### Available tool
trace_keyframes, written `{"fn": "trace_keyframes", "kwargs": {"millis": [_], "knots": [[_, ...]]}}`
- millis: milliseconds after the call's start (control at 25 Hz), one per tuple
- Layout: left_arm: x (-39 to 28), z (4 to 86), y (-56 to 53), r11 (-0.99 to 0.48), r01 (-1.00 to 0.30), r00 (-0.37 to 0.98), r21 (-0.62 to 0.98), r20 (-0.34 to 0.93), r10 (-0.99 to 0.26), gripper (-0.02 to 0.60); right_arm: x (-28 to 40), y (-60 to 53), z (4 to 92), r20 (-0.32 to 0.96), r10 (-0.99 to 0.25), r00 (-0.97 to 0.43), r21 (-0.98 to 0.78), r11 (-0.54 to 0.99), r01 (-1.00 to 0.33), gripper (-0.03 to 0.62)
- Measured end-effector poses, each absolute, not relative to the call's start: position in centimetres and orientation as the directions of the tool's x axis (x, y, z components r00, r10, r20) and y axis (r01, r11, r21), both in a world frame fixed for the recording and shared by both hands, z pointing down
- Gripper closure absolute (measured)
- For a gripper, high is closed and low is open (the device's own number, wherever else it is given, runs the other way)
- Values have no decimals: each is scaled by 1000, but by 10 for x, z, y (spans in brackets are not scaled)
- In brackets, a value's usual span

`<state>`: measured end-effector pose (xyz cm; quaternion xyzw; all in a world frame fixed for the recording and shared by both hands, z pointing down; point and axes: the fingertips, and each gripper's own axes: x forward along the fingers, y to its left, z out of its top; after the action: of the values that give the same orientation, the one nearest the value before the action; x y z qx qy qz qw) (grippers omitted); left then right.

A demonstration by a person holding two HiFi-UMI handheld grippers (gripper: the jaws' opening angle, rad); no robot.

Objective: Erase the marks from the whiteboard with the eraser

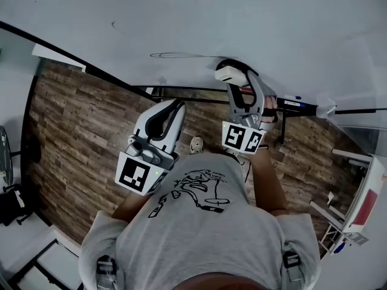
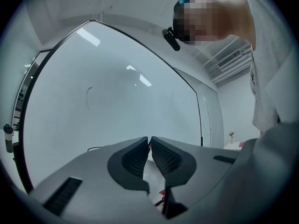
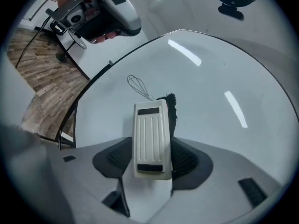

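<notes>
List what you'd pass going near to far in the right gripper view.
Nearest first: right claw, shut on the eraser → thin looped pen mark on the whiteboard → the board's black frame → left claw, beyond the board at upper left.

One whiteboard (image 1: 181, 17), one eraser (image 3: 150, 139), and two grippers (image 2: 149, 143) (image 3: 151, 160).

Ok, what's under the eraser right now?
The whiteboard, with a thin looped pen mark just past the eraser. Its dark felt shows along one edge; any marks directly beneath it are covered.
</notes>
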<state>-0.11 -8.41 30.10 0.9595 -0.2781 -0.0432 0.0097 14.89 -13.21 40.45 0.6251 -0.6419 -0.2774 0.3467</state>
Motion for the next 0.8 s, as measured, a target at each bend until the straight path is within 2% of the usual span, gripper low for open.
{"fn": "trace_keyframes", "kwargs": {"millis": [520, 800], "knots": [[-15, 298, -87, -841, -539, 834, 55, -106, -541, 541, 147, -124, 292, -68, -997, 24, 757, -67, -650, 335], [-23, 298, -90, -836, -546, 828, 62, -113, -549, 541, 146, -142, 281, -68, -997, 44, 769, -81, -634, 335]]}}
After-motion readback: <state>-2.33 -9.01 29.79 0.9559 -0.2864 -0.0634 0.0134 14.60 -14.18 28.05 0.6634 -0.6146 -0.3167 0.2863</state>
